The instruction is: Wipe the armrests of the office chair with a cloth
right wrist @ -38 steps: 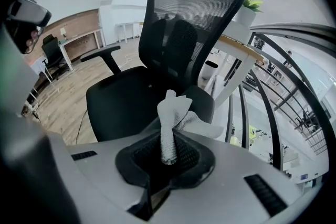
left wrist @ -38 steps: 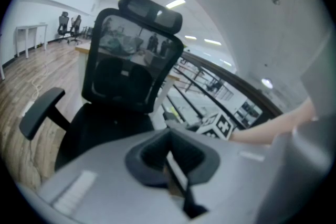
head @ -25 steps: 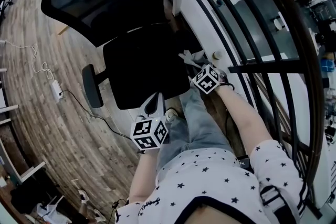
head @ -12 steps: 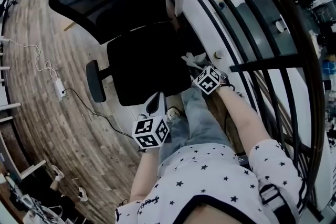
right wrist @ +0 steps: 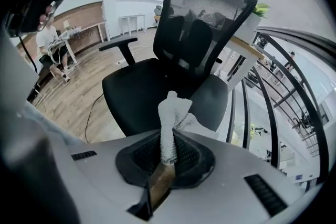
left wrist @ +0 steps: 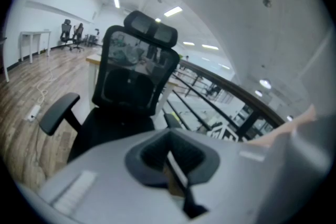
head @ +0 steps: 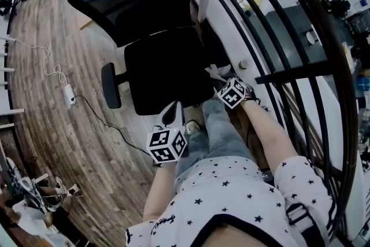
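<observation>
- Crowding the lower-left corner of the head view, some pale clutter (head: 23,205) is too small to name.
- Brown wood-plank floor (head: 52,130) runs under everything; a white power strip (head: 69,95) with a thin cord lies on it, well apart from the chair.
- One black padded armrest (head: 110,85) (left wrist: 59,113) (right wrist: 118,43) juts out on the chair's far side from the cloth, untouched.
- The black mesh-backed office chair (head: 167,66) (left wrist: 131,86) (right wrist: 194,34) has a headrest and a broad, matte seat; its top is cut off in the head view.
- The left tongs (head: 171,114) (left wrist: 173,162) are closed on nothing, held near the seat's front edge.
- The right tongs (head: 222,79) (right wrist: 167,157) pinch a crumpled white waffle-textured cloth (head: 215,71) (right wrist: 173,113), which sticks up beyond the tips beside the seat's right edge.
- Whether the cloth touches the near armrest is hard to make out.
- Curved black metal railing bars (head: 289,72) fill the right side.
</observation>
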Motion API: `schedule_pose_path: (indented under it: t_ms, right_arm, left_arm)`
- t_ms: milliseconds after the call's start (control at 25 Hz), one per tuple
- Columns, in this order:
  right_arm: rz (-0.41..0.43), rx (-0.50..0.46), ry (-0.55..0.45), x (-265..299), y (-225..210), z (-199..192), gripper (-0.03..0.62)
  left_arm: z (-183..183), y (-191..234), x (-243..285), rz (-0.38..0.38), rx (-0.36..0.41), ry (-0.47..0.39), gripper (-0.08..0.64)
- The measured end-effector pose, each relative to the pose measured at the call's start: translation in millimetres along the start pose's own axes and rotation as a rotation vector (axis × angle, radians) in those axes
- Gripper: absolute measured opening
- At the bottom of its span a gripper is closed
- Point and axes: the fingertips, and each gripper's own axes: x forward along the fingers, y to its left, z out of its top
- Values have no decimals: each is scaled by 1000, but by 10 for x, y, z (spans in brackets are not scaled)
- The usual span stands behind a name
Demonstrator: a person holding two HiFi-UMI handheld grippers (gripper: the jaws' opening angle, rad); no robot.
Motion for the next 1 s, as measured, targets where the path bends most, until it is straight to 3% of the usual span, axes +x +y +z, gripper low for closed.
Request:
schedule_pose_path:
  t_ms: [320, 680, 1000]
  right_arm:
    - [-16, 28, -96, -264, 136, 301, 34]
    - [10, 22, -212, -603, 620, 670, 34]
    - [81, 25, -303, -787, 1144, 1076, 34]
  left_arm:
    - [26, 155, -270, 23, -2, -46, 6]
    - [-53, 426, -653, 59, -18, -92, 6]
    - [-146, 884, -1079, 162, -65, -141, 6]
